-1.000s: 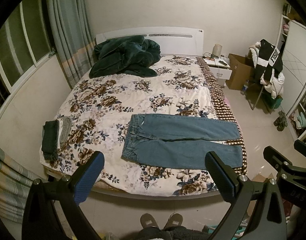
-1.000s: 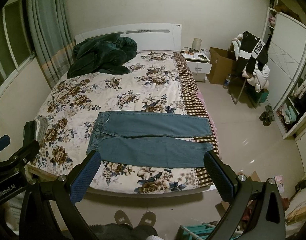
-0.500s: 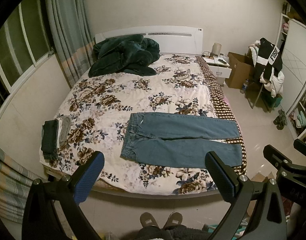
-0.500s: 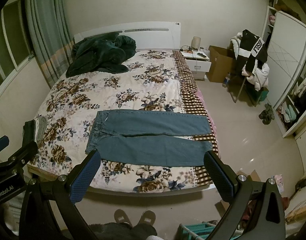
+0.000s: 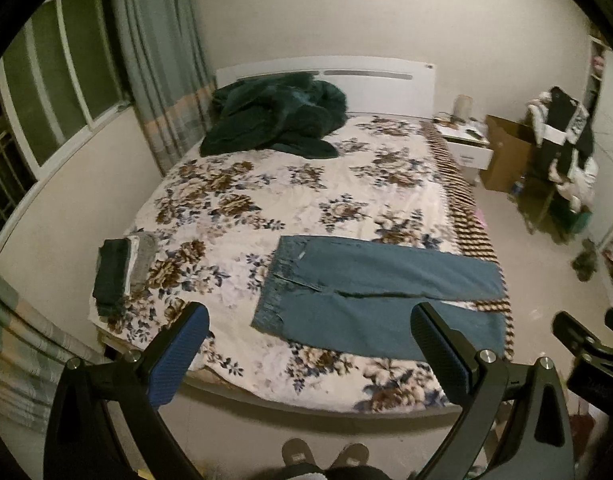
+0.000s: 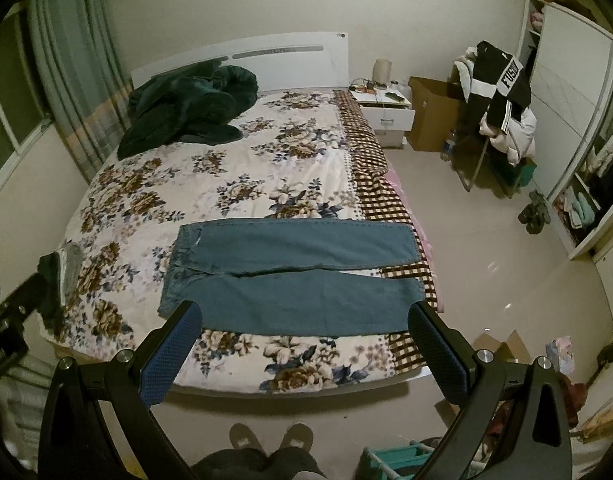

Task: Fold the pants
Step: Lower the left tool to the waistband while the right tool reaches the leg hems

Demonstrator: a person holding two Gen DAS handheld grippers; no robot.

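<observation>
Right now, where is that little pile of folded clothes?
The folded clothes sit at the near left corner of the bed in the left wrist view, left of the jeans spread flat on the cover.

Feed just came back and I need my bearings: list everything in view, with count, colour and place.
jeans: 1, blue, flat near bed's foot edge
bed: 1, floral cover, centre
blanket: 1, dark green, heaped by headboard
folded clothes: 1 stack, dark and grey, bed's left corner
nightstand: 1, white, right of bed
cardboard box: 1, brown, beside nightstand
chair with clothes: 1, black-white, right
left tool: open, empty
right tool: open, empty
</observation>
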